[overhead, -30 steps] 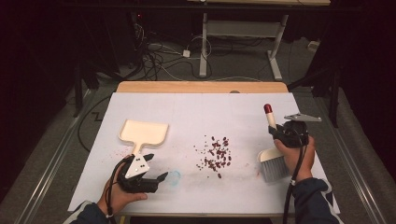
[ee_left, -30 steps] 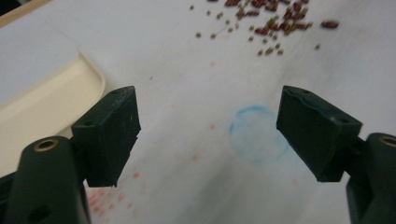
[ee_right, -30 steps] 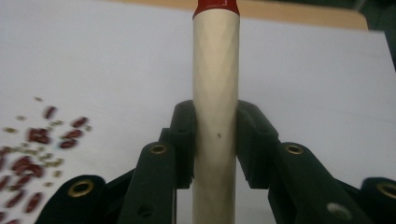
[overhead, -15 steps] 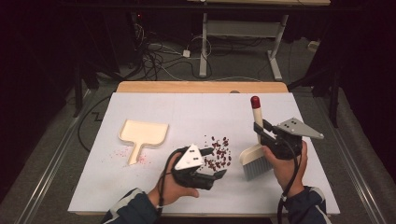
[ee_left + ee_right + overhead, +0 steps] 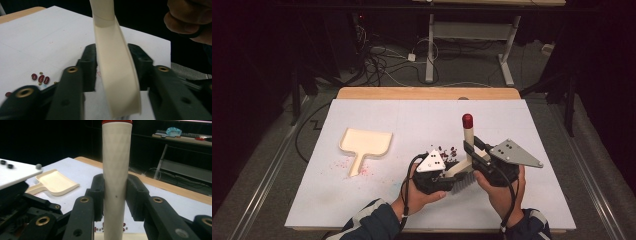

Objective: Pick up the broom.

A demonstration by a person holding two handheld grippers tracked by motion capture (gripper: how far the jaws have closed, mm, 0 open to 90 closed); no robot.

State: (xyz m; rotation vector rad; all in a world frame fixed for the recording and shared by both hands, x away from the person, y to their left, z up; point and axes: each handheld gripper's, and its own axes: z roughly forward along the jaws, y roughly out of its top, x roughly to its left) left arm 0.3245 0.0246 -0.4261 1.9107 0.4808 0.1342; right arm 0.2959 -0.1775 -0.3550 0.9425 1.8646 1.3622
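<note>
Right gripper [image 5: 472,160]: clamped on the cream handle of the brush [image 5: 467,145], red cap at the far end, bristles near.
Left gripper [image 5: 444,172]: jaws have just been closing; pads now pinch the brush's flat cream head, seen in the left gripper view [image 5: 117,72].
Brush position: near centre of the table [image 5: 362,205], tilted, held by both grippers.
Beans [image 5: 447,150]: red scatter just beyond the grippers.
Dustpan [image 5: 364,142]: cream, flat on the table, well apart to the left.
</note>
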